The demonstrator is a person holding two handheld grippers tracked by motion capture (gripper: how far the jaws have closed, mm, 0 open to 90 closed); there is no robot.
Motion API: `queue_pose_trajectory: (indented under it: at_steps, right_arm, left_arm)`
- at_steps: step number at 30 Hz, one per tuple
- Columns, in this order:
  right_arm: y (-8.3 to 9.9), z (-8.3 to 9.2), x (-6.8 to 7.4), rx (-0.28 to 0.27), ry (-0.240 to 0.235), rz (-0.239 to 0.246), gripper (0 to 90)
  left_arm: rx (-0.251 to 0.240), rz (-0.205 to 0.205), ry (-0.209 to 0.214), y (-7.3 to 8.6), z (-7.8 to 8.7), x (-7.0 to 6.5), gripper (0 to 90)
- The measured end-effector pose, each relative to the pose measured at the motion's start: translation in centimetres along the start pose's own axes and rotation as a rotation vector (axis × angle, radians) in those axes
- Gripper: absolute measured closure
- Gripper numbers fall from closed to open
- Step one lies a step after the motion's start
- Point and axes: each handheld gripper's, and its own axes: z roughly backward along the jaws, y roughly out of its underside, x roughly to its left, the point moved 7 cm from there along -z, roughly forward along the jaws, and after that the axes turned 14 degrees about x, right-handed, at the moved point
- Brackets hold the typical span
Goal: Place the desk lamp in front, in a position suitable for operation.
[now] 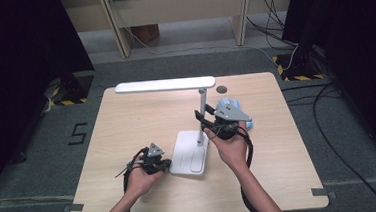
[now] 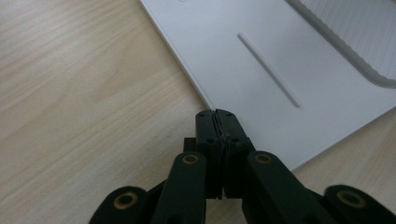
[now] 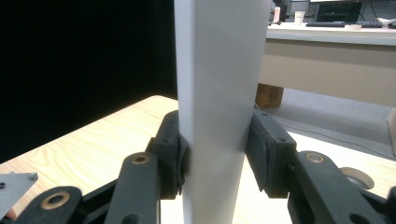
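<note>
Right now my right jaws clasp the lamp's post (image 3: 217, 107), one pad pressed to each side of the upright white bar. No gap shows between pad and post on either side. My right gripper (image 1: 208, 121) reaches the post from the right, low on it and a little above the base. Just behind that hand, something pale blue (image 1: 234, 104) lies on the counter (image 1: 127, 120).

My left jaws are pressed together with nothing between them. Their tips rest at the near left edge of the lamp's flat white base (image 2: 280, 70), right where it meets the wood. A thin groove (image 2: 268, 70) runs along the base ahead of the tips. My left gripper (image 1: 167, 163) sits low on the counter, just left of the base.

From the high view, the lamp (image 1: 191, 151) stands near the middle of the counter, its post rising to a long white head (image 1: 164, 85) that stretches left along the far edge.
</note>
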Motion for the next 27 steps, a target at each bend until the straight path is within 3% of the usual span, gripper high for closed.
queue_pose_trajectory:
  at_steps: [7, 12, 17, 23, 26, 27]
  right_arm:
    - [-0.1, -0.1, -0.8, -0.002, -0.010, 0.002, 60.6]
    - [0.7, -0.5, -1.6, -0.009, -0.012, -0.061, 72.7]
    - [1.3, -0.6, -1.4, 0.001, 0.001, -0.059, 73.7]
    - [1.2, -0.6, -1.0, 0.003, 0.064, -0.062, 73.5]
    - [1.2, -0.6, -0.7, -0.005, 0.106, -0.124, 74.7]
    - [1.2, -0.6, -0.7, -0.005, 0.106, -0.124, 74.7]
  left_arm:
    - [0.001, -0.025, 0.031, -0.2, -0.1, -1.4, 88.7]
    - [0.009, -0.063, 0.053, -0.2, -0.5, -2.8, 87.5]
    - [0.009, -0.058, 0.047, -0.2, -0.5, -2.7, 86.3]
    - [0.005, -0.022, 0.027, -0.5, -0.6, -2.1, 84.6]
    - [0.006, -0.012, 0.018, -0.8, -0.7, -1.7, 84.3]
    - [0.006, -0.011, 0.015, -0.9, -0.7, -1.6, 84.3]
